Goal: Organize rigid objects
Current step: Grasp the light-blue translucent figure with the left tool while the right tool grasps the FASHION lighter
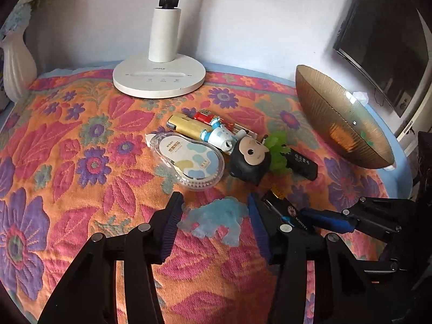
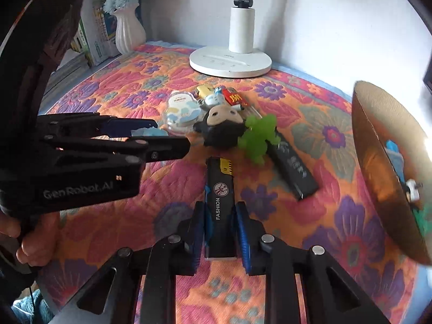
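A translucent blue animal figure (image 1: 216, 220) lies on the floral cloth between the open fingers of my left gripper (image 1: 214, 210); the pads do not touch it. My right gripper (image 2: 220, 216) is closed around a black "FASHION" lighter (image 2: 219, 202), also visible in the left wrist view (image 1: 280, 206). Beyond lie a clear correction-tape dispenser (image 1: 189, 159), a gold lighter (image 1: 186, 127), a red lighter (image 1: 208, 117), a white-blue robot figure (image 1: 220, 136), a black round-headed figure (image 1: 249, 159), a green figure (image 2: 259, 135) and a black lighter (image 2: 295, 170).
A gold-brown glass bowl (image 1: 343, 121) stands at the right, with small items inside in the right wrist view (image 2: 378, 167). A white desk lamp base (image 1: 159, 77) sits at the back. A white vase (image 2: 129, 31) with flowers and books stand back left.
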